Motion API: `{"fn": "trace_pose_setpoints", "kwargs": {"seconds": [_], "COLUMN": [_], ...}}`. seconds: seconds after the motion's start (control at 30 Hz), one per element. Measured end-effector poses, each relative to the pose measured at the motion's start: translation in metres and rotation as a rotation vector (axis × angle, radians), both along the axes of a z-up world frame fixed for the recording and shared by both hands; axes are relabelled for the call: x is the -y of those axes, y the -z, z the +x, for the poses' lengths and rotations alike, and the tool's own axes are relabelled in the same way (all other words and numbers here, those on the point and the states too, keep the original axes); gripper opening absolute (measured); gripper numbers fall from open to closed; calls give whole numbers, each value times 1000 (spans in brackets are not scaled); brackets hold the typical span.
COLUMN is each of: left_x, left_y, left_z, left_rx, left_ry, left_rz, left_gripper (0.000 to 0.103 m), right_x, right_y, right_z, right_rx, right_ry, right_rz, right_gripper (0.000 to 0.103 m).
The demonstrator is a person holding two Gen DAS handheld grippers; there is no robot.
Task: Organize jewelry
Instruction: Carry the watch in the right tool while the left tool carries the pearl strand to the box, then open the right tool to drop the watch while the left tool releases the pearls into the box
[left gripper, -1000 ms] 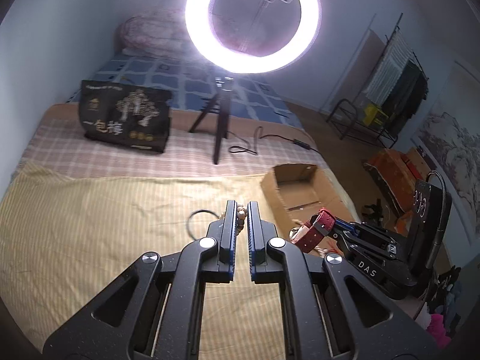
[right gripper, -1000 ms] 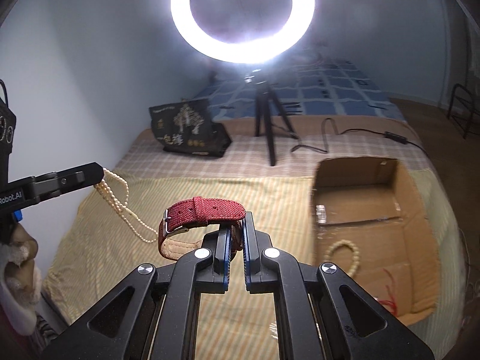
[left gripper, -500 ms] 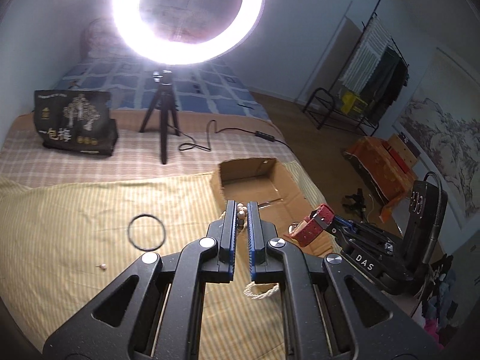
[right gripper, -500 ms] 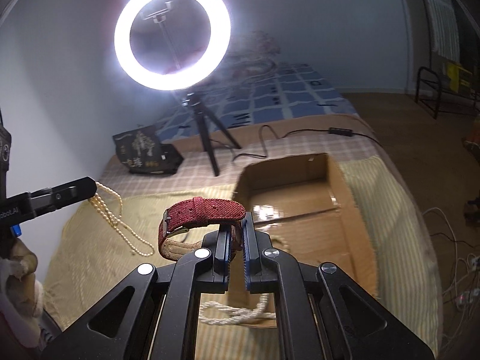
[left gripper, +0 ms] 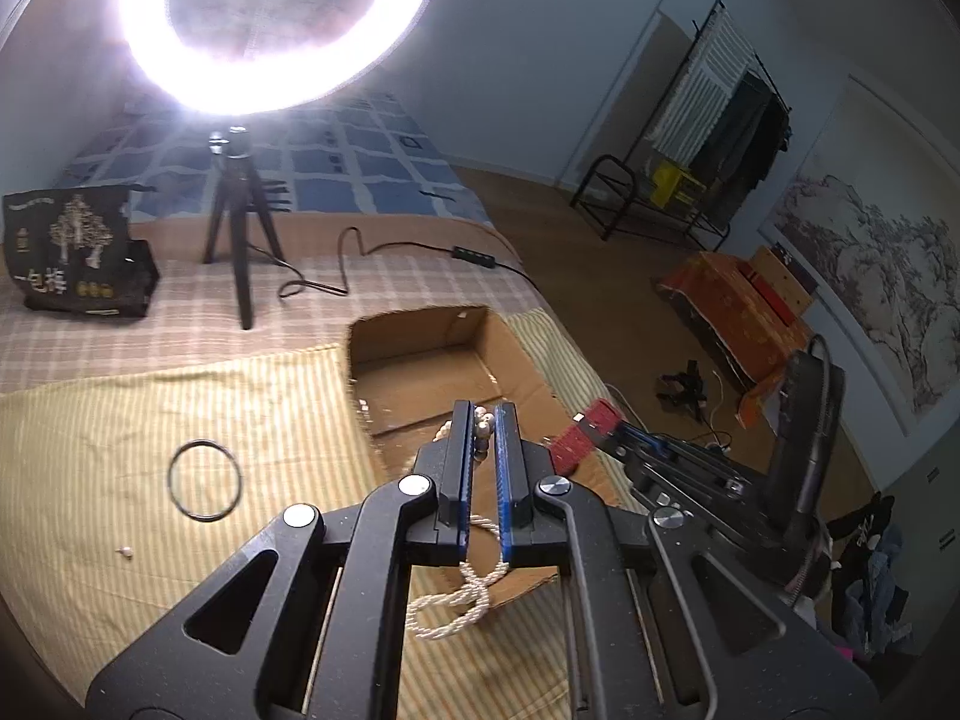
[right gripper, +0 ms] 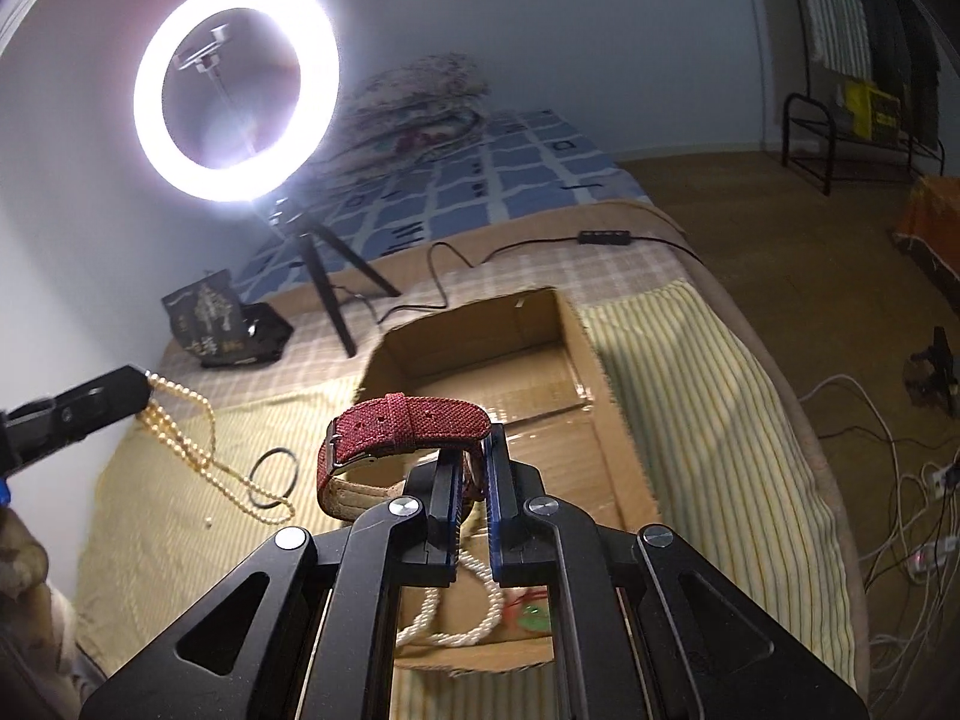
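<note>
The left gripper (left gripper: 482,420) has its two flat black fingers (left gripper: 461,450) pressed tight on a string of small round pearls (left gripper: 483,417). From the right wrist view the pearl necklace hangs down from it in shiny loops above the yellow striped cloth (left gripper: 90,450).

The right gripper (right gripper: 469,462) has its fingers (right gripper: 495,480) pinching a watch (right gripper: 396,426). The watch strap is rough red woven cloth on the outside and pale cork-looking stuff on the inside, and it has a small metal buckle. It curls into a loop that sticks out to the left of the fingers, up in the air over the near part of the cardboard box (right gripper: 618,456).

The box is brown, open on top and has low walls. On its floor lies a thick white rope of tiny beads (right gripper: 456,630), twisted in a loop, and beside it a small green and red thing, too blurry to tell.

On the cloth left of the box lies a thin black ring (left gripper: 205,480), round and flat. A tiny white bead (left gripper: 126,552) lies near it.

Farther back on the bed stands a bright round ring light (right gripper: 234,90) on a black tripod, with a black bag (left gripper: 72,252) close by.
</note>
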State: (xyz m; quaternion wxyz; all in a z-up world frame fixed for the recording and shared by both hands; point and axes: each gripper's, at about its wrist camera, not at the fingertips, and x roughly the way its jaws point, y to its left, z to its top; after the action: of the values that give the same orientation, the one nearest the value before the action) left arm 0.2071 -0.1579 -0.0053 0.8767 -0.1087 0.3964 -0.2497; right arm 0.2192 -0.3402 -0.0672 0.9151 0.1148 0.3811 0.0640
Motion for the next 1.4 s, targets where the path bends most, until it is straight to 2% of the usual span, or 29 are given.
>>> {"fn": "trace_pose_setpoints", "kwargs": {"seconds": [0.47, 0.9, 1.0, 1.03, 1.07, 1.1, 1.13, 1.17, 1.27, 1.33, 1.4], "left_x": [47, 51, 49, 49, 48, 48, 46, 45, 42, 40, 37], "left_y": [19, 26, 27, 27, 28, 28, 27, 28, 27, 26, 25], "left_z": [0, -4, -4, -4, -5, -5, -6, -7, -9, -9, -10], "left_rx": [-14, -12, -4, -2, -2, 0, 5, 9, 18, 18, 19], "left_ry": [79, 99, 98, 98, 97, 95, 93, 88, 80, 78, 72], "left_rz": [52, 101, 118, 123, 127, 131, 131, 131, 138, 140, 144], "left_gripper": [4, 4, 4, 5, 11, 26, 35, 46, 47, 47, 49], "right_x": [20, 20, 19, 19, 18, 18, 18, 19, 20, 20, 20], "right_y": [25, 29, 28, 26, 25, 22, 20, 18, 12, 10, 8], "right_z": [24, 27, 26, 25, 25, 24, 23, 23, 22, 21, 19], "right_rx": [-60, -71, -63, -57, -51, -42, -29, -19, -9, -1, 10], "right_ry": [39, 48, 43, 45, 47, 55, 64, 70, 82, 90, 103], "right_rz": [13, 11, 10, 9, 5, -1, -7, -8, -11, -17, -28], "right_gripper": [5, 10, 18, 26, 33, 46, 52, 53, 56, 68, 69]}}
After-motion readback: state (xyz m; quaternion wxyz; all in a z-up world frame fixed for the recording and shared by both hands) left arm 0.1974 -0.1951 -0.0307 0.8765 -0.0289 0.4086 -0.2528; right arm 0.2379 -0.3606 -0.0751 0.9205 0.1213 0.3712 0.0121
